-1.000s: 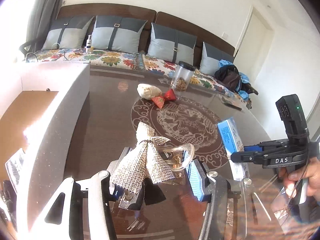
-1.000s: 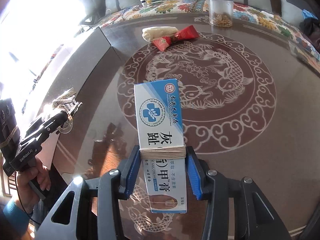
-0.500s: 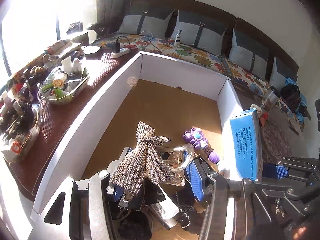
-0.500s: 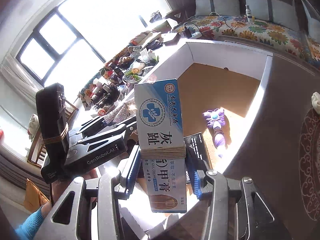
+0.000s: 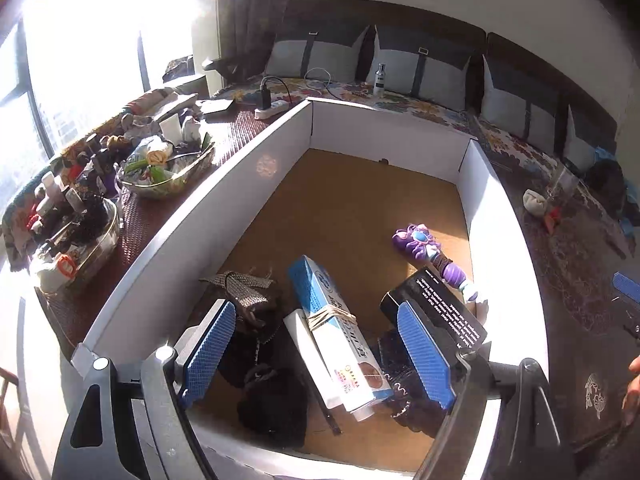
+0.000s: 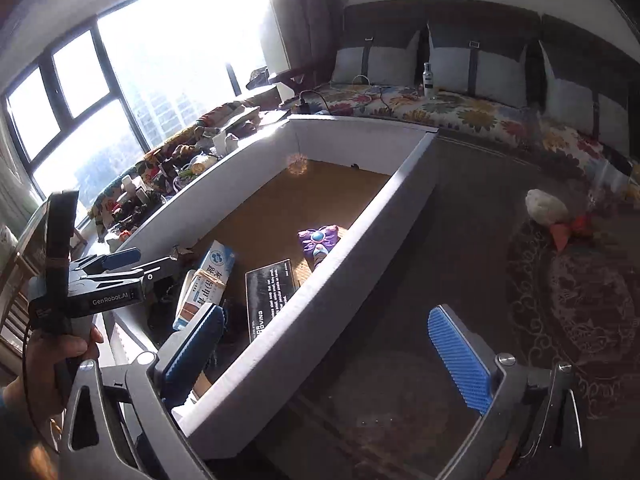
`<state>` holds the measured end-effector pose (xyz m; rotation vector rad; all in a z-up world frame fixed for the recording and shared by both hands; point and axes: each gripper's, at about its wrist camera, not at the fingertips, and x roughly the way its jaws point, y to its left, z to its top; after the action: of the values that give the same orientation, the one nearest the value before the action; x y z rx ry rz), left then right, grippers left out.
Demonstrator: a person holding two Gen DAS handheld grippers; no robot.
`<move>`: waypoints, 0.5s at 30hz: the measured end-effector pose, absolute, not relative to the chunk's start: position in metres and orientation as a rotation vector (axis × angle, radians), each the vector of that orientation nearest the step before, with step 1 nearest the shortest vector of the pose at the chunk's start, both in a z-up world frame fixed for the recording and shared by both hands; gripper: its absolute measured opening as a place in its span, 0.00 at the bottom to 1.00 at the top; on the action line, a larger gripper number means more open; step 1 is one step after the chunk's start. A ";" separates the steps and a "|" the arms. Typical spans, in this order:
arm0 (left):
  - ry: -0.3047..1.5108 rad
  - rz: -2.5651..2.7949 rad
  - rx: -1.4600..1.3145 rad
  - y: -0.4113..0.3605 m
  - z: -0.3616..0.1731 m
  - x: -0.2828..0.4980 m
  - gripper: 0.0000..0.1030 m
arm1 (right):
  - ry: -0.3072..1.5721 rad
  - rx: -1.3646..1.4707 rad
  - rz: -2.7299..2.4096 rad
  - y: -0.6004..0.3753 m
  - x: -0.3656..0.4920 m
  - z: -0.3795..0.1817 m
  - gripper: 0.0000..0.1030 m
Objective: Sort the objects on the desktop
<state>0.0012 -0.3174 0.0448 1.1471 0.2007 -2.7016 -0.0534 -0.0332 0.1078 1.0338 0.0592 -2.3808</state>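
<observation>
The blue-and-white carton (image 5: 340,336), bound with a rubber band, is seen lying tilted inside the white-walled box (image 5: 168,240), propped on other things there, with the glittery bow clip (image 5: 240,284) just beside it, a black carton (image 5: 436,308) on its other side and a purple toy (image 5: 424,248) further in. The left gripper (image 5: 316,344) is held over these items, its jaws opening with nothing pressed between the pads. The right gripper (image 6: 324,352) is opening too, wide and empty, straddling the box's near wall. Sorting is judged partly done: on the patterned dark table (image 6: 500,240) a pale bundle (image 6: 546,208) and a red wrapper (image 6: 568,230) remain to be collected.
</observation>
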 end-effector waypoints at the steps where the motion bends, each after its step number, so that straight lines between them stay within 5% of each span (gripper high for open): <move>1: 0.200 -2.734 1.107 -0.306 0.053 0.005 0.80 | 0.073 1.023 -2.428 -0.007 -0.051 0.103 1.00; 6: 0.203 -2.942 0.967 -0.225 0.096 0.012 0.81 | 0.206 1.166 -2.632 0.116 -0.063 0.046 1.00; 9: 0.197 -3.072 0.947 -0.161 0.110 0.009 0.93 | 0.214 1.263 -2.727 0.181 -0.070 0.021 1.00; 15: 0.163 -3.187 1.183 -0.039 0.068 -0.023 0.99 | 0.211 1.271 -2.865 0.257 -0.074 0.004 1.00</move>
<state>-0.0232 -0.0389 0.0683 1.1834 0.1631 -3.1872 -0.0744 0.2571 0.0036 1.2712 0.2114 -2.8653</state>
